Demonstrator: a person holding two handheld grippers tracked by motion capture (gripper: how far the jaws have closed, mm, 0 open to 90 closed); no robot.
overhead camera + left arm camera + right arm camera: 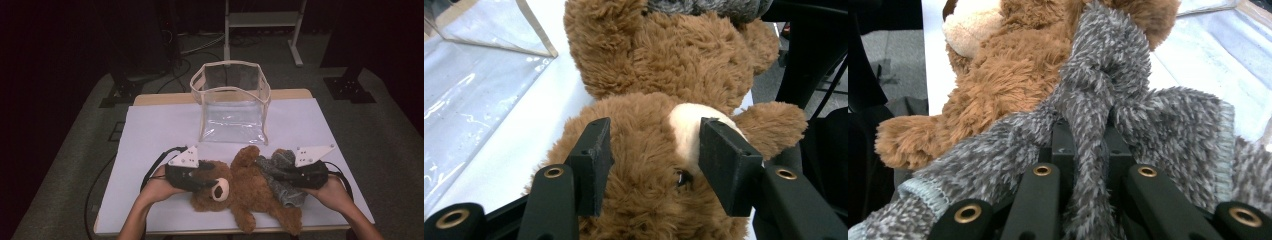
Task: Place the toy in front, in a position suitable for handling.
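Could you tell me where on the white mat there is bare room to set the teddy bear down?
The mat is bare along its left side, left of the clear bag, and along its right side, right of the bag. The front middle is crowded: the teddy bear, the grey scarf, the left gripper and the right gripper sit there.

I'm getting the high view looking forward and down over the whole table point(150, 125), left gripper view sitting close along its jaws onto the teddy bear point(649, 150), right gripper view even tighter, both sharing the bear with overhead.
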